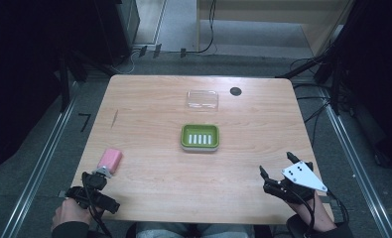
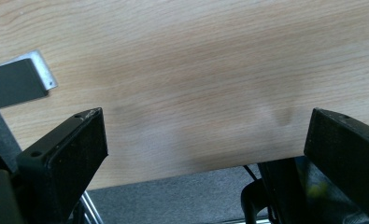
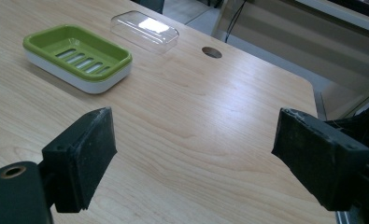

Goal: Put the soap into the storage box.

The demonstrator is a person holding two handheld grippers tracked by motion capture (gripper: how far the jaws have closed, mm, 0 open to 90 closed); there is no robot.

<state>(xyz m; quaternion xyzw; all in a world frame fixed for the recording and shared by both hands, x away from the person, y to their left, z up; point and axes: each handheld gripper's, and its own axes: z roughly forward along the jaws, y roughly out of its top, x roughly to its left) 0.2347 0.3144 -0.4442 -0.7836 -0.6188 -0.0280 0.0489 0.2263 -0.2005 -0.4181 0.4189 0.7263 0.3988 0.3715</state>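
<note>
A pale wooden table with rounded corners, seen from above. At its centre sits a rectangular green soap dish on a white base, its floor cut with a row of white drain slots; nothing lies in it. At twelve o'clock from the dish, well apart, is a clear plastic lid, shallow and rounded. Just beside the lid, at three o'clock, a small dark round hole marks the tabletop. No readable writing shows anywhere.

A pink block with rounded edges lies near the table's eight o'clock corner. The left gripper sits just at the block's six o'clock end; whether it touches cannot be told. Its black jaws stand wide apart, bare wood between them. The right gripper, at the five o'clock corner, also stands wide and holds nothing.
</note>
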